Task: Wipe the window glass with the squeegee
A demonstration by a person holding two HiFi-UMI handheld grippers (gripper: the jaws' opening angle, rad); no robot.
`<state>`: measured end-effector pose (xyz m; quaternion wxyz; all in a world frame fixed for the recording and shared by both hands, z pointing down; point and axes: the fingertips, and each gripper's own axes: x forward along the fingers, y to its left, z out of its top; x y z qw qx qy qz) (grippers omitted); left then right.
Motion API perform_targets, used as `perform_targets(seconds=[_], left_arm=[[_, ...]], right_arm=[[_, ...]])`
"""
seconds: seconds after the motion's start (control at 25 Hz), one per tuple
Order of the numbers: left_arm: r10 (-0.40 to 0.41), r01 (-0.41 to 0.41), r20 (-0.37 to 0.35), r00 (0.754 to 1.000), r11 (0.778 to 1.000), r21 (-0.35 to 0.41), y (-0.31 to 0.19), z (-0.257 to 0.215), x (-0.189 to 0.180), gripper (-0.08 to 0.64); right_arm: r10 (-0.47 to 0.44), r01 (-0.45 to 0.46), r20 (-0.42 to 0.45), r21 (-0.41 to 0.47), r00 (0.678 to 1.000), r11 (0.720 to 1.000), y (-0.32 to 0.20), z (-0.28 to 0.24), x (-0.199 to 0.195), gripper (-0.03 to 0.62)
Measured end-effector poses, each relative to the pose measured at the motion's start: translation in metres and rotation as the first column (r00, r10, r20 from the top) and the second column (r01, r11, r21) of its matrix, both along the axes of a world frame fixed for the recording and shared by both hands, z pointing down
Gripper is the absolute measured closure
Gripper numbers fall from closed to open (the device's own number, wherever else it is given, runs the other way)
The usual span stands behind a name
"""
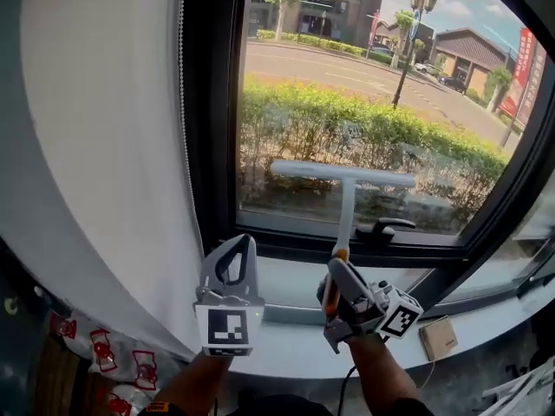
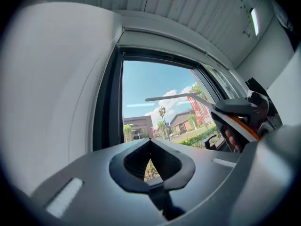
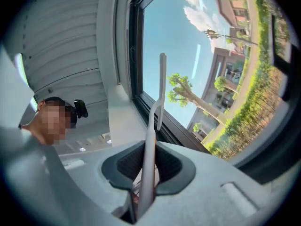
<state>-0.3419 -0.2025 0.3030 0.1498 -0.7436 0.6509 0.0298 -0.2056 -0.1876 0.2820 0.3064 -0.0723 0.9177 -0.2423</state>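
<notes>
Your right hand-held gripper (image 1: 340, 265) is clamped on the squeegee (image 1: 346, 199) by its handle. The shaft runs up and away from you toward the glass (image 1: 329, 68). The blade lies level, left to right, across the pane's lower part, just above the frame. Your left hand-held gripper (image 1: 238, 243) hangs over the sill (image 1: 290, 289), jaws together on nothing. Red banners (image 1: 525, 55) outside carry print too small to read.

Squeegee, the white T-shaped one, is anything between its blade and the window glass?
Nothing visible does. The white T-shaped squeegee in the right gripper faces bare window glass; the black window handle sits lower, on the frame.
</notes>
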Motion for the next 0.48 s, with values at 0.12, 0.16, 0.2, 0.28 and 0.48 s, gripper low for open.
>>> perform_targets(seconds=[0.12,0.16,0.2,0.28,0.48], left_arm=[[0.005,-0.006,0.025,1.0,0.997,0.071,-0.019,-0.047,-0.002,0.546],[0.003,-0.005,0.03,1.0,0.995,0.096,-0.026,-0.062,-0.004,0.546],[-0.002,-0.002,0.031,1.0,0.992,0.123,-0.032,-0.076,-0.006,0.546],[-0.018,0.012,0.03,0.999,0.985,0.17,-0.041,-0.103,-0.01,0.546],[-0.068,0.056,0.044,0.997,0.97,0.236,-0.053,-0.163,-0.013,0.546]], right_arm=[[-0.001,-0.001,0.015,0.14,1.0,0.99,-0.024,-0.062,-0.019,0.543],[-0.003,-0.001,0.022,0.18,1.0,0.984,-0.032,-0.082,-0.026,0.543],[-0.006,-0.001,0.029,0.215,1.0,0.977,-0.04,-0.101,-0.032,0.543],[-0.016,0.003,0.045,0.271,0.999,0.963,-0.057,-0.138,-0.042,0.543],[-0.044,0.008,0.088,0.382,0.995,0.924,-0.089,-0.229,-0.06,0.543]])
